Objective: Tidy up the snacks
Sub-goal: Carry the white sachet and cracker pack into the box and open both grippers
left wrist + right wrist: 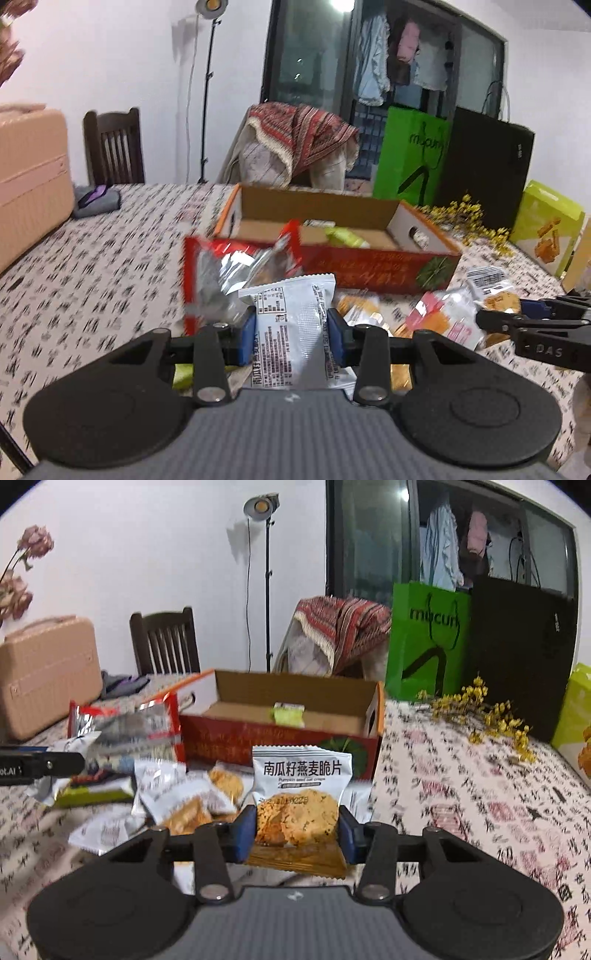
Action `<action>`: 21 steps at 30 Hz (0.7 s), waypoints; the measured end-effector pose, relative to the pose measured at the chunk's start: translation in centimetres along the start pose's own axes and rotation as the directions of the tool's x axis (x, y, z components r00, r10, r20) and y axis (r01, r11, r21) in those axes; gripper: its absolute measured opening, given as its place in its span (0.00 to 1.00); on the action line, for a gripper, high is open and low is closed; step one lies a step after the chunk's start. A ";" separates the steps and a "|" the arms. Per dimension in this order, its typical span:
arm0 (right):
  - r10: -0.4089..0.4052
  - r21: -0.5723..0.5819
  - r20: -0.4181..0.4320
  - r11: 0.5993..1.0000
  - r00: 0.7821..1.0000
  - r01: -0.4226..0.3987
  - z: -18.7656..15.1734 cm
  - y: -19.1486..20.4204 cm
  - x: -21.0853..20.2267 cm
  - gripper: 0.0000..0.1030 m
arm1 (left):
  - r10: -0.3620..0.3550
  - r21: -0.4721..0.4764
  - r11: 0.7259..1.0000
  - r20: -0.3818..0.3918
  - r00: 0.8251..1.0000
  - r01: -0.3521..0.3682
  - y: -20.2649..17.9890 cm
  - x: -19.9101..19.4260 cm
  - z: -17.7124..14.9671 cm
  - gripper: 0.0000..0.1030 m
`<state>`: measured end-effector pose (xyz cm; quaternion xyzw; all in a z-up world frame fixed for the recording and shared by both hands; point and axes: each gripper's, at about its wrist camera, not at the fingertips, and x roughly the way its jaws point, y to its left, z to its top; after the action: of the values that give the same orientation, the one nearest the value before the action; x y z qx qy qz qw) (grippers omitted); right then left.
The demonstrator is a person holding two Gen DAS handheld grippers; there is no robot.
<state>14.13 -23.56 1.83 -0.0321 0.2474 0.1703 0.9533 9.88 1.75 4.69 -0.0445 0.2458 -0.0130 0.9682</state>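
Note:
My left gripper [291, 328] is shut on a white oat crisp packet [295, 317], back side facing me, held above the table. My right gripper [297, 829] is shut on a matching oat crisp packet [301, 794] with a cookie picture. An open red and orange cardboard box [369, 266] stands ahead with a green packet [345, 236] inside; it also shows in the right wrist view [280, 742]. A large red and silver snack bag [236, 266] lies before the box's left end. Several loose packets [184, 797] lie in front of the box.
A patterned tablecloth [461, 794] covers the table. A pink suitcase [29, 177] stands at the left. Green [424, 638] and black [521, 646] bags stand behind the box at right, with yellow dried flowers [491, 712] and a lime carton [546, 225]. Chairs stand behind the table.

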 end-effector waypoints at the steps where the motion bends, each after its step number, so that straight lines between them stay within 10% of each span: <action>1: -0.008 -0.013 0.005 1.000 1.000 0.008 0.4 -0.1 0.2 0.43 | -0.007 0.005 1.000 0.010 1.000 0.007 -0.3 0.1 0.3 0.39; 21: -0.023 0.059 0.089 0.998 0.996 0.018 11.0 -1.6 8.1 0.43 | -0.013 0.031 0.999 0.097 0.995 0.010 -5.6 9.9 10.5 0.39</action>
<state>26.34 -20.96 7.53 0.0009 0.2087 0.1543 0.9657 23.53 -3.47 9.72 -0.0319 0.1980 -0.0203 0.9795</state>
